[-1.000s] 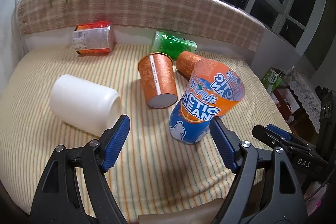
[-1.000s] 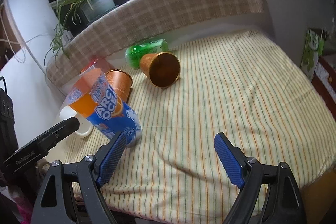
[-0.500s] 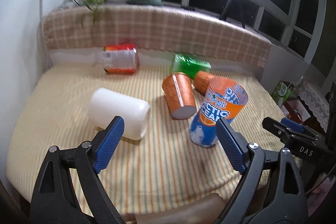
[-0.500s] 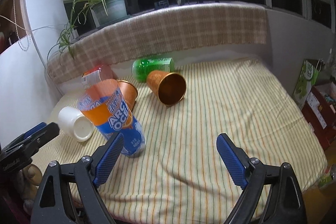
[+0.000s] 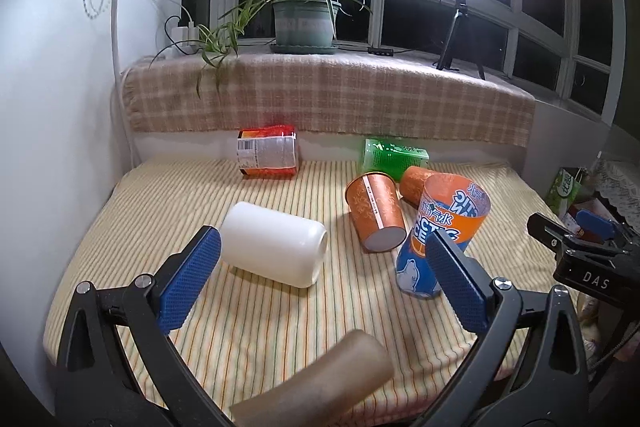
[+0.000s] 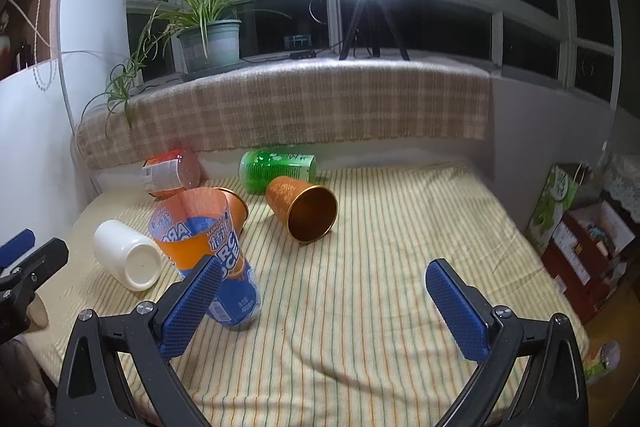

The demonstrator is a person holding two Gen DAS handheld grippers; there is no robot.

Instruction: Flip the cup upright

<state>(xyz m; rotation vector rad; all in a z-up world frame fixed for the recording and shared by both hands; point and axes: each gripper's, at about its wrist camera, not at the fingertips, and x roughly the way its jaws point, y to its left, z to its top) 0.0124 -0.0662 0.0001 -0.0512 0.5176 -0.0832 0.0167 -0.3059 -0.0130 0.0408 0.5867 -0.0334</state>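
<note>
The blue and orange Arctic Ocean cup [image 5: 438,227] stands mouth up, slightly tilted, on the striped cloth; it also shows in the right wrist view [image 6: 212,251]. My left gripper [image 5: 320,283] is open and empty, held back from the cups. My right gripper [image 6: 324,307] is open and empty, with its left finger [image 6: 190,307] in front of the cup. Two orange cups lie on their sides: one [image 5: 374,213] beside the blue cup, one [image 6: 304,207] with its mouth facing the right wrist camera. A white cup [image 5: 274,249] lies on its side at the left.
A green can [image 6: 276,169] and a red-labelled can [image 5: 268,157] lie by the back wall. A brown cylinder [image 5: 320,379] lies at the near edge. The right gripper's body [image 5: 588,259] shows at the right. Boxes [image 6: 584,243] stand beyond the right edge.
Both grippers have pulled back and up from the blue cup, which now stands more upright on its own. The other cups have not moved.
</note>
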